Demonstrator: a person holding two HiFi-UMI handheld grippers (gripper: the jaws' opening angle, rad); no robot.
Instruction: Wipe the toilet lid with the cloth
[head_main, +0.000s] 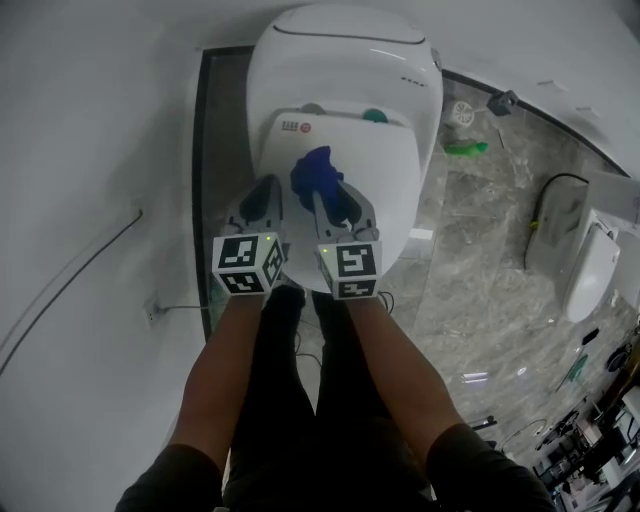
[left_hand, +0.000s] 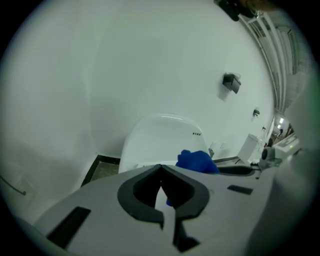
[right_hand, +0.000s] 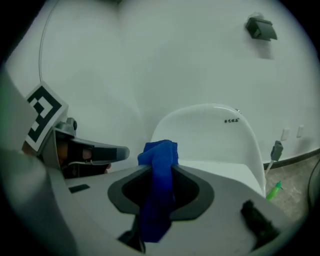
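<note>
Looking first at the head view, we find both grippers held side by side over the front of the toilet (head_main: 300, 70), above the flat white surface that we take to be the toilet lid (head_main: 390, 190). The right gripper (head_main: 333, 198) carries the blue cloth (head_main: 315, 172), which bunches out past its tips over the lid. We cannot tell whether the cloth touches the surface. The left gripper (head_main: 262, 195) sits just beside it, over the lid's left edge.

In the left gripper view, the left gripper's (left_hand: 160, 172) jaws stand fully together with nothing between them. The cloth (left_hand: 196, 161) shows just beyond and to the right, apart from these jaws. We judge this hand is kept closed and alongside so that it stays clear of the wiping.

In the right gripper view, the right gripper's (right_hand: 161, 169) jaws are clamped on the cloth (right_hand: 159, 185). A fold stands up past the tips and a tail hangs down behind them. We judge the cloth is gripped mid-length so that the loose wad, not the jaws, meets the lid (right_hand: 225, 172), which lies ahead.
</note>
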